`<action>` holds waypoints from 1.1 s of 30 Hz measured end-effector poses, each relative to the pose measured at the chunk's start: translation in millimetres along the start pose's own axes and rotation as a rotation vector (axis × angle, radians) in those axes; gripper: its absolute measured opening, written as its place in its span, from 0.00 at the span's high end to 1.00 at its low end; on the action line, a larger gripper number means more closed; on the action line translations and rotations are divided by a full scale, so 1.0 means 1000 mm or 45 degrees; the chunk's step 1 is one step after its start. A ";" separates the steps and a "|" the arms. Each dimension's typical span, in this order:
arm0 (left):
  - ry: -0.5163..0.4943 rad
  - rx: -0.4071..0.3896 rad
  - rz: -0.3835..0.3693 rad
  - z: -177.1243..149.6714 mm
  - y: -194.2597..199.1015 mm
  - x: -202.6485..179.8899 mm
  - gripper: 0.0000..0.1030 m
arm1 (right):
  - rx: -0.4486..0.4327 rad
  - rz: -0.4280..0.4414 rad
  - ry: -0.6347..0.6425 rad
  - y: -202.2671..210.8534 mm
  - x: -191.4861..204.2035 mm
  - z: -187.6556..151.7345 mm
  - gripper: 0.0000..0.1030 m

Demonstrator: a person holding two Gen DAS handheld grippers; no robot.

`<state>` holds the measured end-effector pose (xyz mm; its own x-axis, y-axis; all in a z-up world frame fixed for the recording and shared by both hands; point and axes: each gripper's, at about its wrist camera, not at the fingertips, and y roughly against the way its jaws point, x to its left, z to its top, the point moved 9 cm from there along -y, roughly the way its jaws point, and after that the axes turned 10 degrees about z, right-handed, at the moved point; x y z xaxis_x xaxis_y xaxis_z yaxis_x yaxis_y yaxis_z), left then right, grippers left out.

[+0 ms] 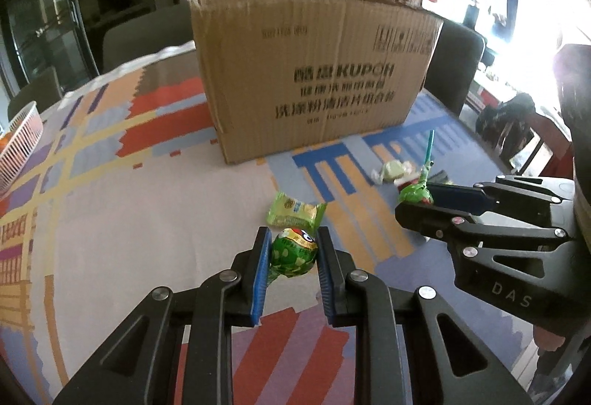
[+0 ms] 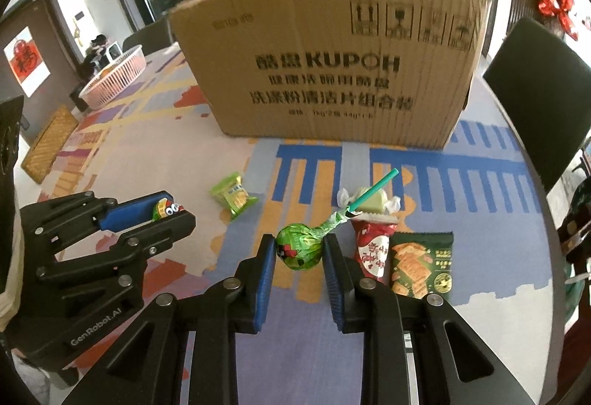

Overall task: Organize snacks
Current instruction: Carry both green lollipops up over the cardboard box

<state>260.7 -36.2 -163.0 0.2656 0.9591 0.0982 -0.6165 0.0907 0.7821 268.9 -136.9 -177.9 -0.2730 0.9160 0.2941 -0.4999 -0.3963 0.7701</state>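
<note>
- The left claw (image 1: 293, 253) is clamped on a round green candy ball (image 1: 294, 252) with a cartoon face, its blue pads (image 1: 260, 275) pressing both sides, near the bench's middle.
- The right claw (image 2: 299, 251) has its fingers on either side of a green lollipop (image 2: 298, 246); the pads sit against the wrapped head, though I cannot tell how firmly. The teal stick (image 2: 373, 194) slants up and away to the right, toward the box.
- A cardboard box (image 2: 325, 72) stands upright at the far side of the bench (image 2: 258, 153), printed wall facing both claws; a bare strip of patterned cloth lies between it and the snacks.
- A small green packet (image 2: 233, 197) lies flat between the two claws, apart from both.
- Just right of the lollipop, tightly grouped: a pale twist-wrapped sweet (image 2: 373, 201) under the stick's far end, a red packet (image 2: 373, 249), and a dark green cracker pack (image 2: 421, 262) touching the red one. That side leaves the right claw little room.
- The bench's curved right edge runs close beyond the cracker pack, a dark chair (image 2: 535, 102) behind it.
- A pink basket (image 2: 114, 76) sits near the far left edge, well apart from the snacks; wide open cloth lies left of the left claw.
</note>
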 end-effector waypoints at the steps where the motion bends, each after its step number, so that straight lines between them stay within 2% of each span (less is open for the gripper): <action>1: 0.008 -0.012 -0.002 0.002 0.004 0.000 0.76 | -0.009 0.001 0.005 0.003 0.001 0.001 0.74; 20: 0.098 -0.226 0.019 0.068 0.064 0.000 0.76 | -0.229 0.019 0.079 0.067 0.014 0.052 0.74; 33: 0.123 -0.331 0.023 0.120 0.088 -0.002 0.76 | -0.364 0.006 0.133 0.100 0.013 0.098 0.74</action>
<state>294.5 -62.2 -20.2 0.1885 0.9812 0.0416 -0.7935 0.1272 0.5952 295.3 -158.6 -41.5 -0.3517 0.9084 0.2260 -0.7055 -0.4159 0.5739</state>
